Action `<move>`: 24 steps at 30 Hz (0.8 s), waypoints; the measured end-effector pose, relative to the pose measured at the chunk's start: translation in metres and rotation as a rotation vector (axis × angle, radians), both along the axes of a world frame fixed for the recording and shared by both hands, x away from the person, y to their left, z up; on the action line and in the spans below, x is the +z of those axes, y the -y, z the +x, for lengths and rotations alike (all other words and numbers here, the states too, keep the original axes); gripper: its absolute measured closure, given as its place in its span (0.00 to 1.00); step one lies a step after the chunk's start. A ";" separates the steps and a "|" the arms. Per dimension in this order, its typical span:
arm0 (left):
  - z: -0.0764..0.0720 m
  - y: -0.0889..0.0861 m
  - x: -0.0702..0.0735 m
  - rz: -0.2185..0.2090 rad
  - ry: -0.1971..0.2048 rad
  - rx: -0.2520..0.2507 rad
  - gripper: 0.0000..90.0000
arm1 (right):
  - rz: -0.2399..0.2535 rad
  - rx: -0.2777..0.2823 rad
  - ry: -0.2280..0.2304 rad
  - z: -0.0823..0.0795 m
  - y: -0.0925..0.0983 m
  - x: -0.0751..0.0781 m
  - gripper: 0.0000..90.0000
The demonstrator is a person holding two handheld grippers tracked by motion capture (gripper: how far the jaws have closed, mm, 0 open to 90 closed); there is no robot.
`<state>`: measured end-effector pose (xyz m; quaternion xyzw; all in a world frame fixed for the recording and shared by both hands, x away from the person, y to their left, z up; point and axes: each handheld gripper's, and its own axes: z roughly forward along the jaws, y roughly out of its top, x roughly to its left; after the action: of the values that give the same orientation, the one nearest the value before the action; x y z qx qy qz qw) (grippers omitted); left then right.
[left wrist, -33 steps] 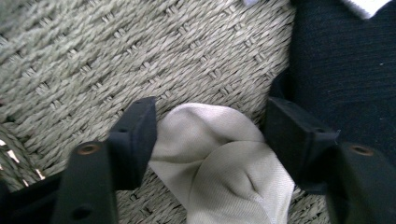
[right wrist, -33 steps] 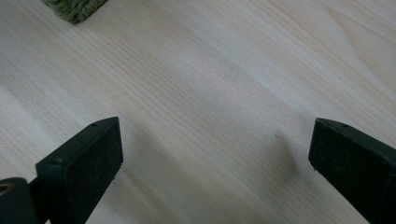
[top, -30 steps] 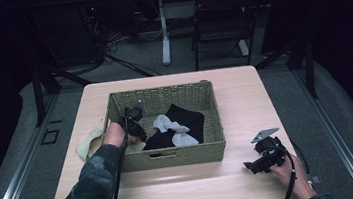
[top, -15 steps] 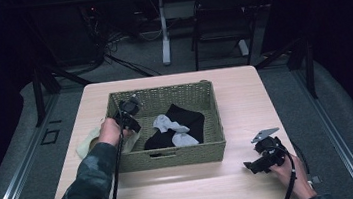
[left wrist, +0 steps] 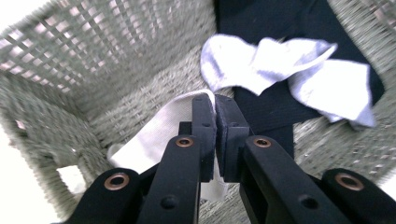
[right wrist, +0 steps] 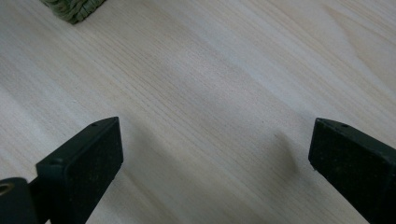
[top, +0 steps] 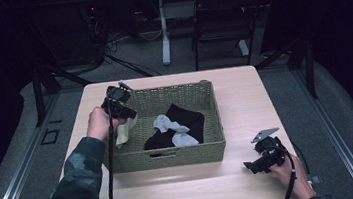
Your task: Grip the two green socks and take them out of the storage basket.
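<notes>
Left gripper (left wrist: 215, 109): jaws clamped on the top edge of a cream cloth, above the left end of the basket; they have just been closing with the cloth between them.
Cream cloth (left wrist: 154, 137): hangs from the jaws, long axis near vertical, lower end trailing into the basket's left end.
Basket (top: 181, 155): woven, on the table (top: 264, 94); holds a black garment (top: 187, 121) with grey socks (top: 170, 128) lying on it.
Right gripper (right wrist: 215, 149): jaws spread wide, nothing between them, low over the bare table near its right front corner.
</notes>
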<state>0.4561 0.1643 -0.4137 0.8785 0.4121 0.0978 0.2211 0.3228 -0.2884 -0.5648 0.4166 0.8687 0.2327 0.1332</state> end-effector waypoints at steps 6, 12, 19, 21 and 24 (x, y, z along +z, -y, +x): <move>-0.006 -0.001 0.030 -0.018 0.036 -0.011 0.98 | 0.000 -0.006 0.003 0.000 -0.001 0.000 0.02; -0.011 0.001 0.048 -0.029 0.060 -0.031 0.98 | 0.001 -0.007 0.001 0.000 0.000 -0.001 0.02; -0.016 0.005 0.070 -0.027 0.087 -0.051 0.98 | -0.001 -0.005 -0.006 0.001 0.000 0.000 0.02; -0.016 0.005 0.076 -0.030 0.086 -0.052 0.98 | -0.002 -0.010 0.003 0.000 0.000 0.000 0.02; -0.014 0.004 0.091 -0.015 0.088 -0.049 0.98 | 0.006 -0.014 -0.019 0.001 0.001 -0.001 0.02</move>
<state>0.4420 0.1607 -0.3227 0.8815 0.3808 0.1278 0.2481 0.3241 -0.2890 -0.5659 0.4251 0.8663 0.2306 0.1254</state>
